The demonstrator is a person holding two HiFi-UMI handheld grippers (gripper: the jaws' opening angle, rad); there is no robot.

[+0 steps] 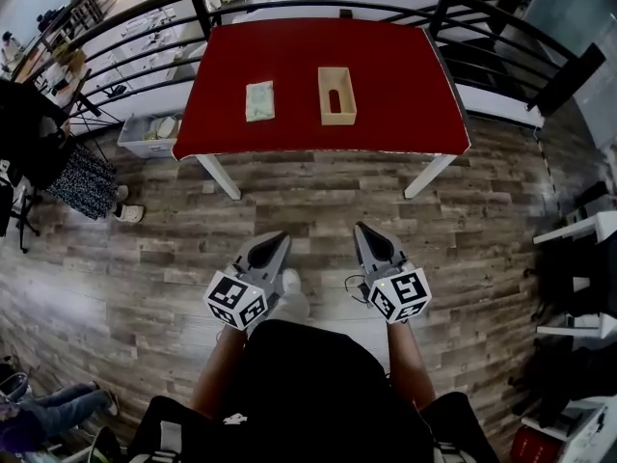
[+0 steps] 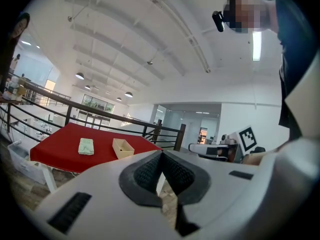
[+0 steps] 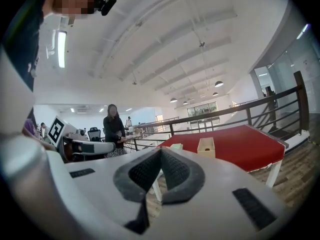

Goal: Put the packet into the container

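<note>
Upper centre of the head view: a pale green packet (image 1: 259, 101) lies on the red surface (image 1: 405, 85), just left of the open tan container (image 1: 336, 95). Lower down, over plank floor (image 1: 145, 258), left tongs (image 1: 281, 236) and right tongs (image 1: 361, 229) stay-free, clenched and empty.

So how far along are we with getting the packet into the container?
Nothing is done yet: the packet lies on the red table, beside the container and apart from it. In hand: nothing; the left tongs and right tongs are both shut and empty, over the floor short of the table. Left to do: reach the table, grasp the packet, put it in the container.
</note>
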